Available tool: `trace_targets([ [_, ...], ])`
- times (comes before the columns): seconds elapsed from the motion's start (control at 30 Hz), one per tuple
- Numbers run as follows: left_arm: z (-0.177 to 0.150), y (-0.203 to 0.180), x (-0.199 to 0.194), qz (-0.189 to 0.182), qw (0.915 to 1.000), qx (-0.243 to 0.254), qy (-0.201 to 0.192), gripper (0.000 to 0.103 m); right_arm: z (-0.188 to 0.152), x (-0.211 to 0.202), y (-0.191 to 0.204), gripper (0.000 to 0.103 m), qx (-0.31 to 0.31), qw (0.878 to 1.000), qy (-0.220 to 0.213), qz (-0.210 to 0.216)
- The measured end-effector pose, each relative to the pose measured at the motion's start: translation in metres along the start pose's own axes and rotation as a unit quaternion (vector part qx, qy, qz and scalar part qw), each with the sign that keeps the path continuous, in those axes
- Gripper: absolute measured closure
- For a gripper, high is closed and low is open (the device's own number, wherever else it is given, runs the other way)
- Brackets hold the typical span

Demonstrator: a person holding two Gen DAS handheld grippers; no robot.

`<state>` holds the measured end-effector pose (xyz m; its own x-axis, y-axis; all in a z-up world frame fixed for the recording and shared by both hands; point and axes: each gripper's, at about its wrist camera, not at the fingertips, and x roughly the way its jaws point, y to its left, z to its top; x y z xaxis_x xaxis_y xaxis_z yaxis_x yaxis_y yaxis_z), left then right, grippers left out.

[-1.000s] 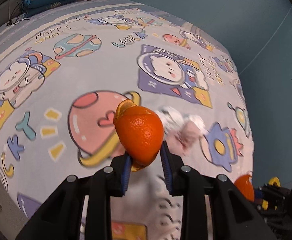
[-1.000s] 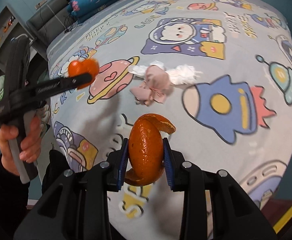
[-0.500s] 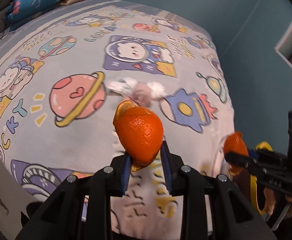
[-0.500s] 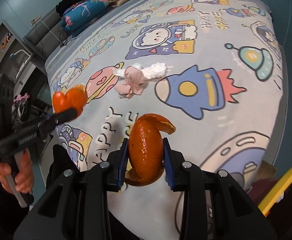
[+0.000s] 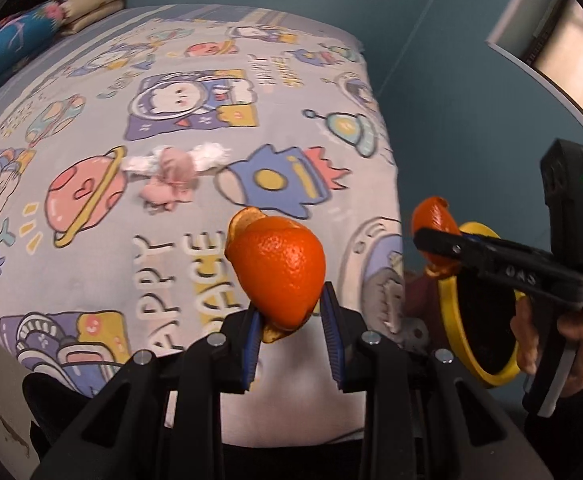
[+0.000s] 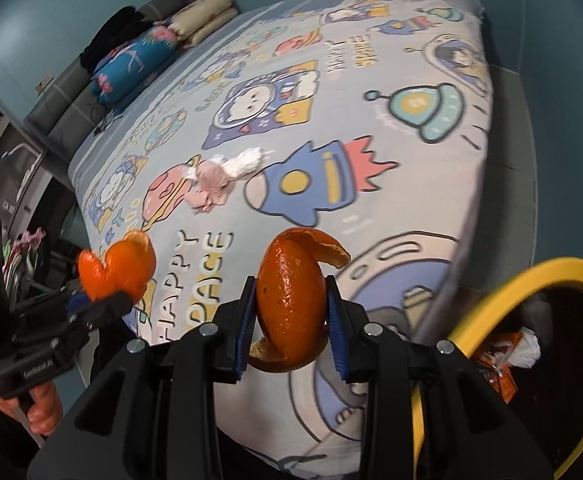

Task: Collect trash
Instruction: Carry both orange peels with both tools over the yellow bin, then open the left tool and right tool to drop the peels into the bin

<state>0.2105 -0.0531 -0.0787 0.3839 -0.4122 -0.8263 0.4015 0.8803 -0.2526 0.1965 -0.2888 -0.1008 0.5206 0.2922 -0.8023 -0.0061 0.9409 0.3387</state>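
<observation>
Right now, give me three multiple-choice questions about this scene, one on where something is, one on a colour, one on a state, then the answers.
1. Where does the crumpled pink and white tissue lie?
A. In the bin
B. On the bed sheet, between the pink planet and the blue rocket prints
C. Between the left gripper's jaws

2. What colour is the rim of the trash bin?
A. Yellow
B. Red
C. White

3. What is the state of the right gripper?
A. Open and empty
B. Shut on a tissue
C. Shut on an orange peel

Answers:
1 B, the wad rests on the sheet between those two prints.
2 A, a yellow ring edges the dark bin at the right of the right wrist view.
3 C, both blue pads press the peel's sides.
</observation>
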Motion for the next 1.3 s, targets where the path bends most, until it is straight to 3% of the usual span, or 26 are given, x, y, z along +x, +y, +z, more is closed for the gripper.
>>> trace_targets([
  [0.53,0.005,-0.101,-0.005,-0.029,0.9937,0.105,-0.027,0.077,-0.024,-0.069,-0.079,0.072,0.092,0.993,-0.064,-0.041],
  [0.97,0.003,-0.171,0.017,-0.049,0.9858,0.16,-0.016,0.077,-0.049,-0.103,-0.135,0.072,0.148,0.98,-0.1,-0.089],
  [1.3,-0.002,-0.214,0.057,-0.07,0.9803,0.184,0.01,0.077,-0.071,-0.112,-0.173,0.072,0.193,0.971,-0.103,-0.096],
])
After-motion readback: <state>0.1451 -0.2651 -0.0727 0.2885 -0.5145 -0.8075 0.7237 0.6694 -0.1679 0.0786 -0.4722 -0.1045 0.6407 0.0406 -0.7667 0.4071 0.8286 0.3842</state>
